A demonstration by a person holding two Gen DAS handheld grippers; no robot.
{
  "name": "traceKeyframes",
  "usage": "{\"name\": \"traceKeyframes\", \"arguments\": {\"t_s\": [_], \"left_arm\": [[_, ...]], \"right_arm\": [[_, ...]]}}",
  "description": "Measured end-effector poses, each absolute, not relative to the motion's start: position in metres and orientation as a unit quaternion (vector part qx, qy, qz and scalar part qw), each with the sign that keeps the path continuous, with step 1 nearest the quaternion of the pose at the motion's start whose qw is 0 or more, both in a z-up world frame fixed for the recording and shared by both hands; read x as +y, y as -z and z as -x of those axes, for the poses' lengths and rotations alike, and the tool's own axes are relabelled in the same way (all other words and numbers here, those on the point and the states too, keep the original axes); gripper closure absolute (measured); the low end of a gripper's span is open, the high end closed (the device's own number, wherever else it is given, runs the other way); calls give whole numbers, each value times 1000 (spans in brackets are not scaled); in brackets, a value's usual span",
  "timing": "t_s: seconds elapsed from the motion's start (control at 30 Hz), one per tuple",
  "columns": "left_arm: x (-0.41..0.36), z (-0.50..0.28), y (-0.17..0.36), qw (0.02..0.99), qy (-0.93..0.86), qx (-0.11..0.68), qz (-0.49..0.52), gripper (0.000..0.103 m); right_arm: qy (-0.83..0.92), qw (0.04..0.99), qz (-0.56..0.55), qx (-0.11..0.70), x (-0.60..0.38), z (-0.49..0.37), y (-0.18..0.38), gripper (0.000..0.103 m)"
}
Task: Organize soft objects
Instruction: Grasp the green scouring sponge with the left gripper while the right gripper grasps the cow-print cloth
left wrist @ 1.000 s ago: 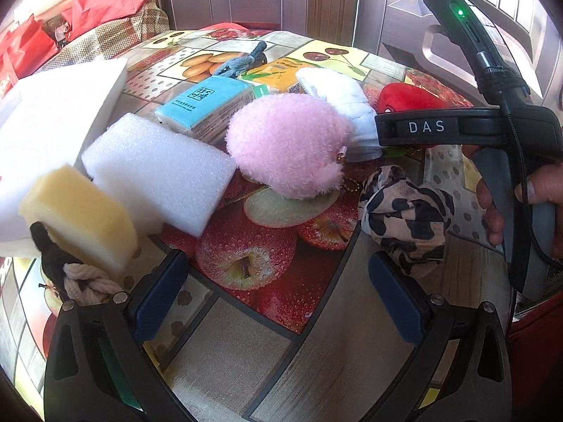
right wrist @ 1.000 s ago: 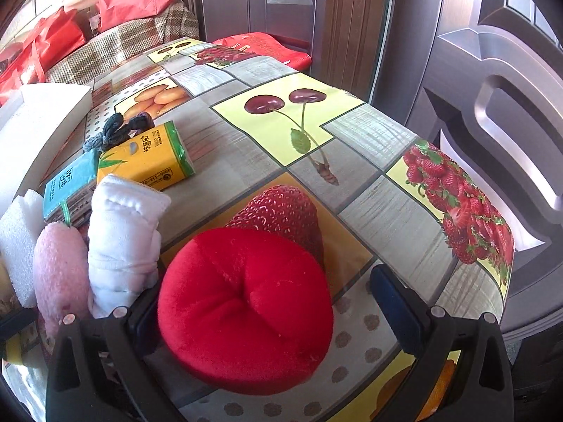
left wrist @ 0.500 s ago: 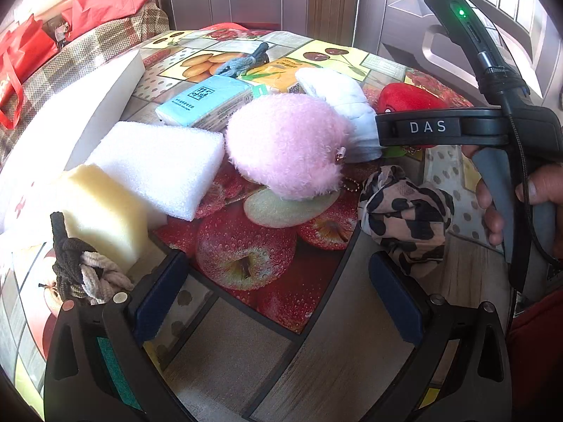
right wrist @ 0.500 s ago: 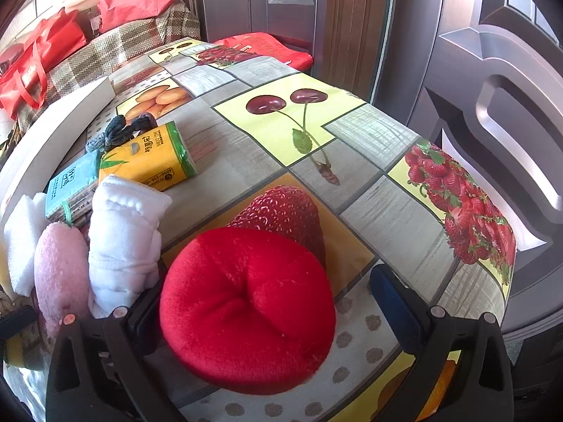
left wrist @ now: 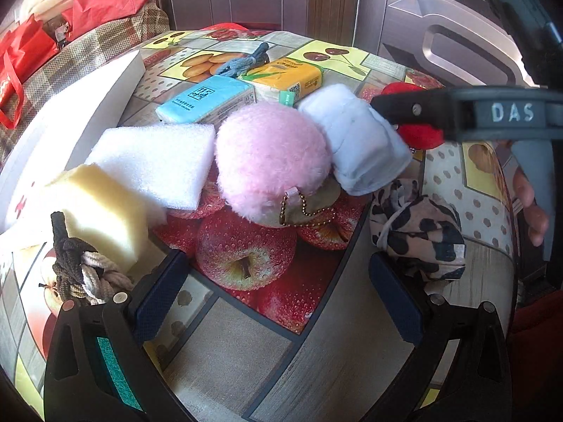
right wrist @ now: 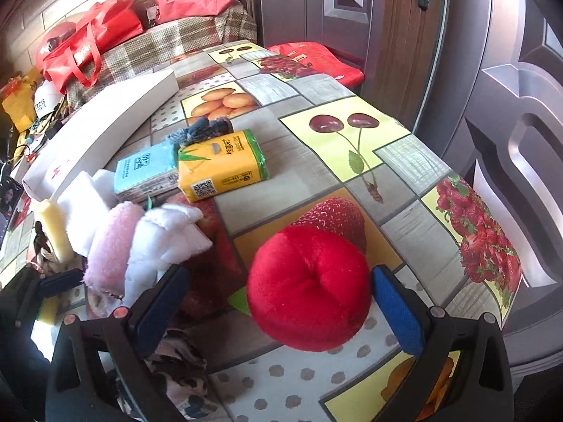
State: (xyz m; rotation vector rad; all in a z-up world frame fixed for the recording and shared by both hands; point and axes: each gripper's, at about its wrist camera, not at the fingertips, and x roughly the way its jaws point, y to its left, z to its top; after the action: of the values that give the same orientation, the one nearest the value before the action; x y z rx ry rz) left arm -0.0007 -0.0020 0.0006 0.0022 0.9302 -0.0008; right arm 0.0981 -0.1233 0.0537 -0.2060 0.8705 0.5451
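Note:
In the right wrist view a red plush [right wrist: 309, 288] sits on the table between my right gripper's [right wrist: 278, 306] open fingers, close against the right pad [right wrist: 396, 311]. My left gripper [left wrist: 278, 295] is open over the apple print with nothing between its fingers. Ahead of it lie a pink fluffy ball [left wrist: 271, 154], a white sponge [left wrist: 155, 161], a yellow sponge [left wrist: 102, 218], a knotted rope [left wrist: 77, 267], a folded white cloth [left wrist: 355, 137] and a leopard-print cloth [left wrist: 418, 235]. The right gripper's black body [left wrist: 457, 112] crosses in front of the red plush [left wrist: 418, 133].
A blue tissue pack [left wrist: 207, 98], a yellow tissue pack [right wrist: 221, 165] and a grey-blue knot [right wrist: 204, 128] lie further back. A long white box [right wrist: 102, 126] lies along the table's left side. The table edge [right wrist: 506, 316] and a door are close on the right.
The white box has gone from raised and close at the left to lying flat. My right gripper has drawn back and shifted right, so the red plush looks smaller and nearer the right finger.

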Motion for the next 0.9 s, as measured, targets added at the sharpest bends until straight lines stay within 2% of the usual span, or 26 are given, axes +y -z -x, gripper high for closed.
{"name": "traceKeyframes", "arguments": {"t_s": [0.37, 0.6, 0.9], "left_arm": [[-2, 1, -1, 894, 0, 449, -1, 1], [-2, 9, -3, 892, -2, 452, 2, 1], [26, 46, -66, 913, -40, 396, 91, 0]], "right_arm": [[-350, 873, -2, 340, -153, -91, -128, 0], [-335, 888, -15, 316, -171, -93, -145, 0], [-331, 893, -50, 302, -189, -103, -149, 0]]}}
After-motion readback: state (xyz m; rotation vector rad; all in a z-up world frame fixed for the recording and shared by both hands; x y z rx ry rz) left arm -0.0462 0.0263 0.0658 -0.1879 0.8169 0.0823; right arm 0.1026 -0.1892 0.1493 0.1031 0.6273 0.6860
